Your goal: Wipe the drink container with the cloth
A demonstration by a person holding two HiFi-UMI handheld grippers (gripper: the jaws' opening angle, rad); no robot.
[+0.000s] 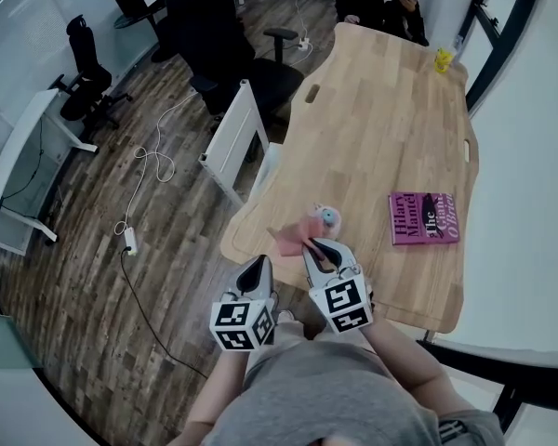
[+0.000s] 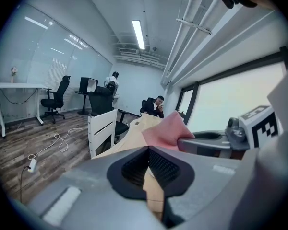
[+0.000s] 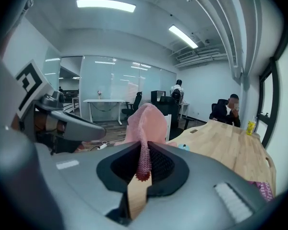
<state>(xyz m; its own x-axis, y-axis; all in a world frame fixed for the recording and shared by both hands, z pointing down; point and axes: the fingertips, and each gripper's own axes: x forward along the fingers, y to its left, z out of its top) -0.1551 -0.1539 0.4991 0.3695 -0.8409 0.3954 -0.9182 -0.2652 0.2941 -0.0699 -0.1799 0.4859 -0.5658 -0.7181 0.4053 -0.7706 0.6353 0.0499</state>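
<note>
The right gripper pinches the pink cloth tight between its jaws, while the left gripper is closed on nothing. The drink container stands near the table's near edge, just beyond the cloth. The left gripper should probably steady the container during wiping.

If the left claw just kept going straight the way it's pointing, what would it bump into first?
Likely the near edge of the wooden table, though depth is unclear; the pink cloth hangs just right of that line.
</note>
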